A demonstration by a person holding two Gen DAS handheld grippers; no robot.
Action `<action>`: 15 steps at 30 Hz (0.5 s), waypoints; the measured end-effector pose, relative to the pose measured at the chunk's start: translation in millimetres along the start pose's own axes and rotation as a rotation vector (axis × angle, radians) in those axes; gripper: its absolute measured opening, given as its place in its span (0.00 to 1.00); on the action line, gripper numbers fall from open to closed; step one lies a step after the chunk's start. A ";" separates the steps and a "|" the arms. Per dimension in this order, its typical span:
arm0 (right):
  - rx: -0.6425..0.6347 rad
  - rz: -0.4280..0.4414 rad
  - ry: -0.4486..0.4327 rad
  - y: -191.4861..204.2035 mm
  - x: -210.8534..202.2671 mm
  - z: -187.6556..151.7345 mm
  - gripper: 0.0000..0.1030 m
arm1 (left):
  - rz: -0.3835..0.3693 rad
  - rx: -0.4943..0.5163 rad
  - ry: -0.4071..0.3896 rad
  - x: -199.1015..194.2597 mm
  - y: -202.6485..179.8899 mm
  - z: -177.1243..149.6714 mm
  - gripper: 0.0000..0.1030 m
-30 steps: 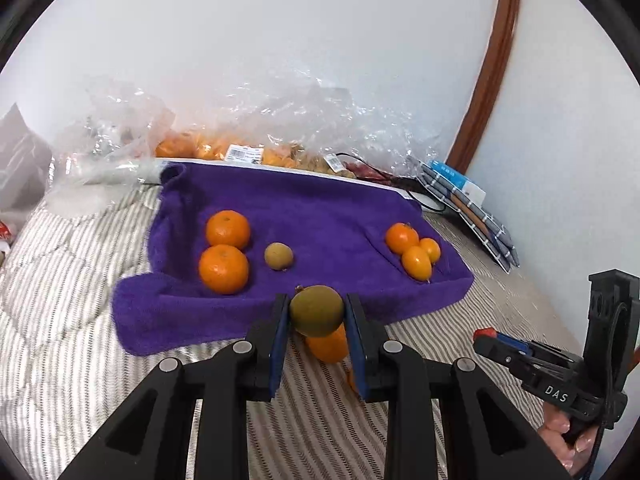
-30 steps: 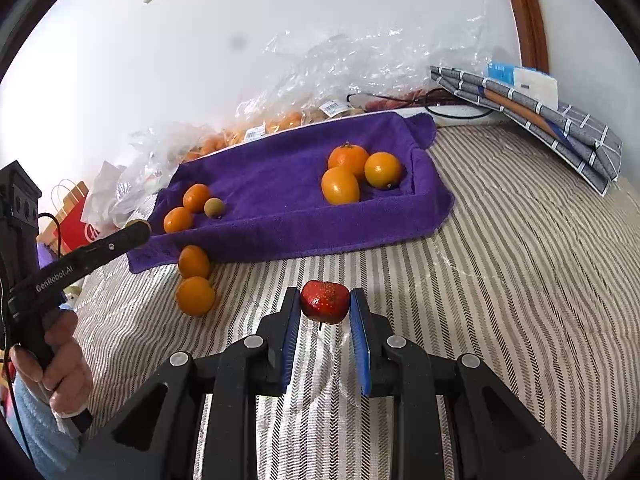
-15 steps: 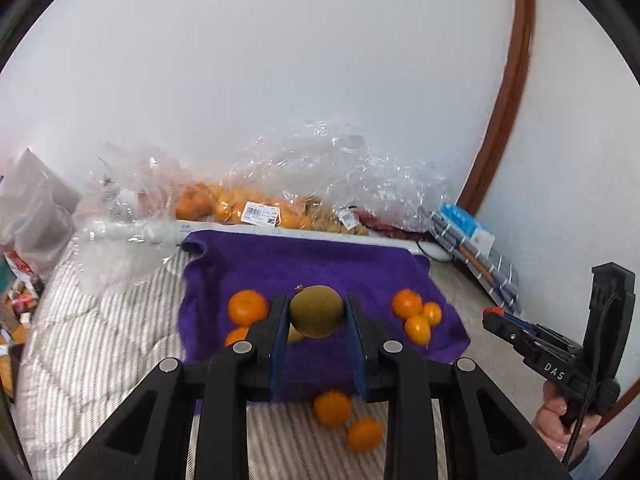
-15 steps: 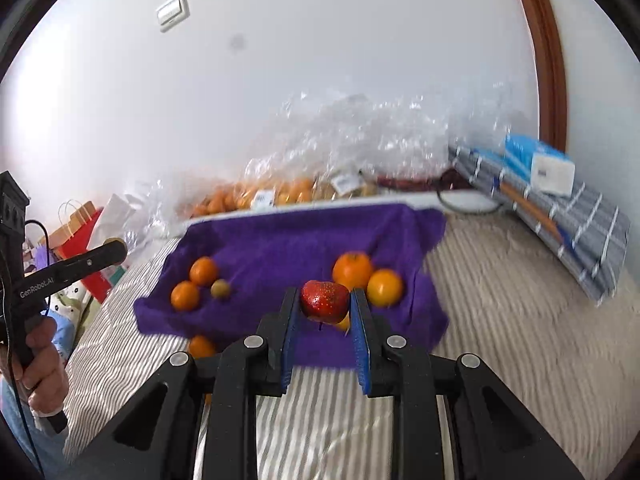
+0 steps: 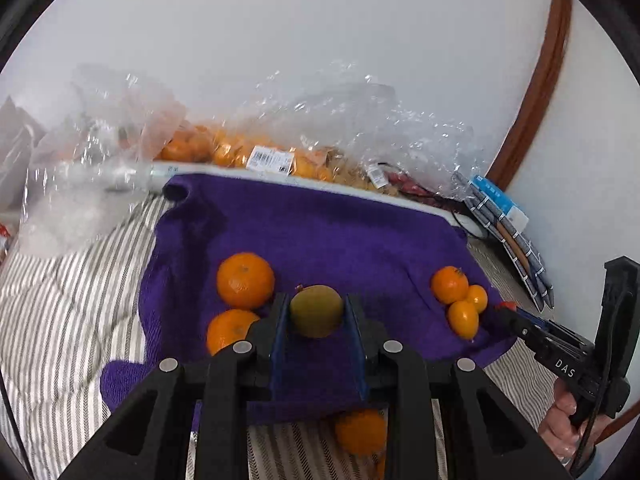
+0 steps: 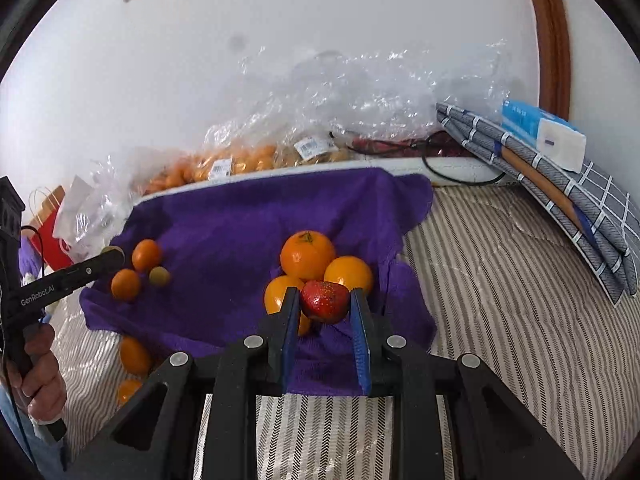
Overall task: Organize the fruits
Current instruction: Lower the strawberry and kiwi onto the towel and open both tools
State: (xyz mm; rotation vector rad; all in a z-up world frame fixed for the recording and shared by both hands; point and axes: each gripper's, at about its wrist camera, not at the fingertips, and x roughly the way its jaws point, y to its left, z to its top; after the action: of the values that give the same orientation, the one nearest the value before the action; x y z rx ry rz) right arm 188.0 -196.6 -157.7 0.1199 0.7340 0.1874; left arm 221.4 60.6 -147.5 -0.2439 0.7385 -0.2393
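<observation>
My left gripper (image 5: pixel 316 312) is shut on a green-brown kiwi (image 5: pixel 316 310) and holds it over the near part of the purple towel (image 5: pixel 320 232), beside two oranges (image 5: pixel 245 280). My right gripper (image 6: pixel 325 300) is shut on a red strawberry (image 6: pixel 324 301) and holds it just in front of three oranges (image 6: pixel 307 255) on the towel's (image 6: pixel 240 232) right side. A small kiwi (image 6: pixel 159 276) lies with two oranges (image 6: pixel 146 254) on the left side. Two loose oranges (image 6: pixel 135 355) lie on the striped bed off the towel.
Clear plastic bags of oranges (image 5: pixel 240 152) line the wall behind the towel. Folded grey checked cloth with a blue box (image 6: pixel 560 176) lies at the right. A red paper bag (image 6: pixel 48 224) stands at the far left. The striped bedcover (image 6: pixel 500 300) extends to the right.
Both grippers have moved forward over the towel with their fruit still held. The left now hovers by the left orange pair, the right by the right orange group.
</observation>
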 end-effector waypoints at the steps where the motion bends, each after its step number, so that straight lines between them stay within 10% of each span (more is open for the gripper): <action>1: -0.003 -0.002 0.009 0.2 2.6 -1.3 0.24 | -0.012 -0.009 0.013 2.3 1.3 -1.0 0.25; 15: -0.015 -0.047 0.062 -0.3 13.1 -6.5 0.24 | -0.010 0.003 0.101 21.1 -5.4 -8.4 0.25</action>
State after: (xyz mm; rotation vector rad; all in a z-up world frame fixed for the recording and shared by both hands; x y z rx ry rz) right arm 193.2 -193.8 -171.1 0.0832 0.7958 0.1527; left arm 230.0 48.0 -165.1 -0.2335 0.8372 -0.2635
